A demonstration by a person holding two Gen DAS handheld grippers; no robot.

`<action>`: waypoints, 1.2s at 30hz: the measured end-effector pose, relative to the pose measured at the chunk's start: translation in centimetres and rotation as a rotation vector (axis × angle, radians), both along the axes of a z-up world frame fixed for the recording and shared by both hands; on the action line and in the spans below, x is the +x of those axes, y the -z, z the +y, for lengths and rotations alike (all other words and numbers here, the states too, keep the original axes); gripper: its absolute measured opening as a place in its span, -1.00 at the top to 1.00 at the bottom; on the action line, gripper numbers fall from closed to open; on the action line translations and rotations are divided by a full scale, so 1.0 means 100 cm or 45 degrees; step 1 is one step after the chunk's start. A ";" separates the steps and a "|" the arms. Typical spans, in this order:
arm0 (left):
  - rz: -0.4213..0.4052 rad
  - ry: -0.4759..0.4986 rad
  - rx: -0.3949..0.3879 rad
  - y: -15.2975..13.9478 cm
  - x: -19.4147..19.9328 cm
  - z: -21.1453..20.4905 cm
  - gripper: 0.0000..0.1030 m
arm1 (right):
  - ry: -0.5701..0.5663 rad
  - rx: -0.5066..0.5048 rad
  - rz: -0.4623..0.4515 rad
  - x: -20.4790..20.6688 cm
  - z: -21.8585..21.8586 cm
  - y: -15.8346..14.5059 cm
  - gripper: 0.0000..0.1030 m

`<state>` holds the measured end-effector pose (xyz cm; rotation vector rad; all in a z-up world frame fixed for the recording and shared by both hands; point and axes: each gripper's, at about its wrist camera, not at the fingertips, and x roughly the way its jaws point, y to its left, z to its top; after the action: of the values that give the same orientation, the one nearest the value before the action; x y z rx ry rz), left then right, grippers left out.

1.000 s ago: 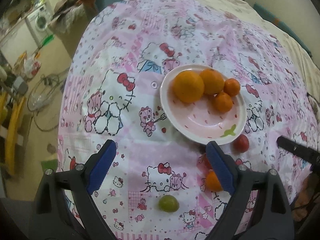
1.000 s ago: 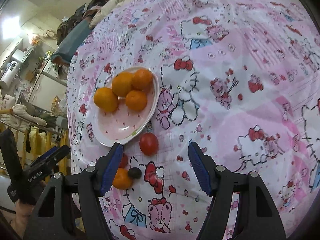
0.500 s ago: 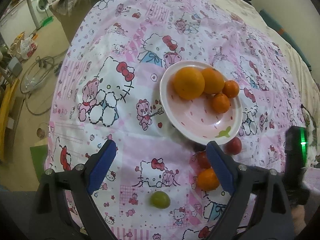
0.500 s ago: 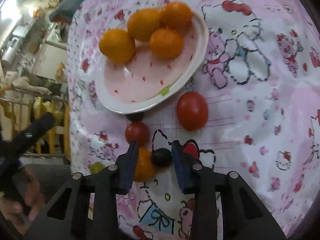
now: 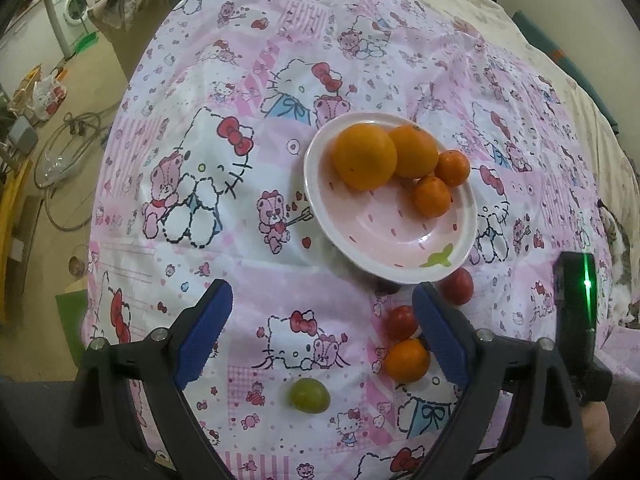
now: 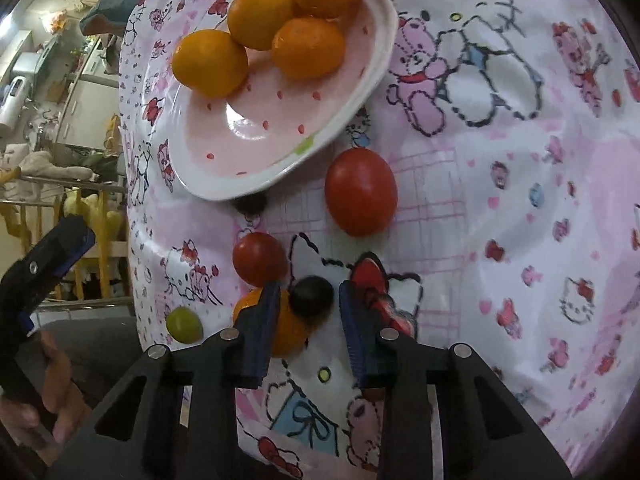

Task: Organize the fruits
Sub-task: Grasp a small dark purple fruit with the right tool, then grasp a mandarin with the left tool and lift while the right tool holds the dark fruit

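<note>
Between the narrowed right gripper (image 6: 306, 300) jaws, a dark fruit (image 6: 311, 295) hides grip contact; left gripper (image 5: 322, 332) released.

left gripper (image 5: 322, 330): black plastic frame with triangular cut-outs, two fingers (image 5: 202, 338) covered with blue ribbed pads
right gripper (image 6: 306, 314): same black frame, blue ridged pads on both fingers (image 6: 260, 326)
screws: round silver heads on each finger arm
marking: a green light strip on the black body of the right gripper, seen from the left wrist view
</note>
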<state>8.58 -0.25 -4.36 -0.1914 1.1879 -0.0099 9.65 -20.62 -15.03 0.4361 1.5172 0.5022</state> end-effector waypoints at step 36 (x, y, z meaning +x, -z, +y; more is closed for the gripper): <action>0.303 0.524 0.123 0.082 -0.015 -0.112 0.25 | 0.335 0.104 -0.222 -0.018 -0.105 -0.059 0.56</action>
<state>7.08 -11.40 -12.54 0.1432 1.4446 -0.2970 7.90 -31.11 -9.13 0.6297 1.2532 0.3853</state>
